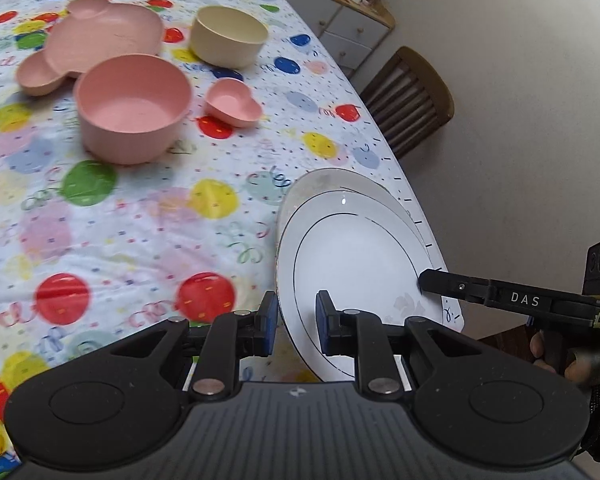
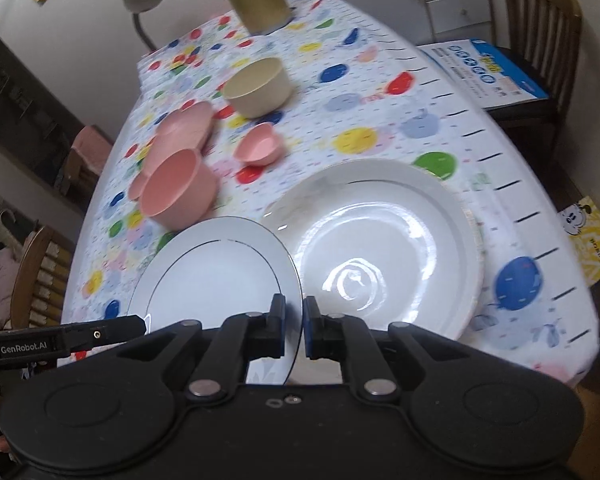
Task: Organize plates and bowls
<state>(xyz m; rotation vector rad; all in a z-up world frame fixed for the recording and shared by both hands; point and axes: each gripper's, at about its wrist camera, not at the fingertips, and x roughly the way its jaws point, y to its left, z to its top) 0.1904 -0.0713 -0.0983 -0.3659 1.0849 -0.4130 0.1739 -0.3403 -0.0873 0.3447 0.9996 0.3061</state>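
Currently, my left tongs (image 1: 296, 326) and right tongs (image 2: 293, 330) are both clamped on opposite rim edges of the small white plate (image 2: 216, 276). I judge the two-sided grip keeps it steady while it is held in the air above the tabletop (image 1: 140, 220), beside the large white plate (image 2: 380, 232) at the tabletop's edge, presumably the stacking base. Farther out on the spotted cloth sit the pink bowl (image 1: 134, 110), heart-shaped dish (image 1: 232, 102), cream bowl (image 1: 228, 36) and mouse-shaped plate (image 1: 96, 36), all unsorted. Legible markings: "DAS" on the right tongs' finger in the left view; "GenRobot.AI" on the left tongs' finger in the right view.
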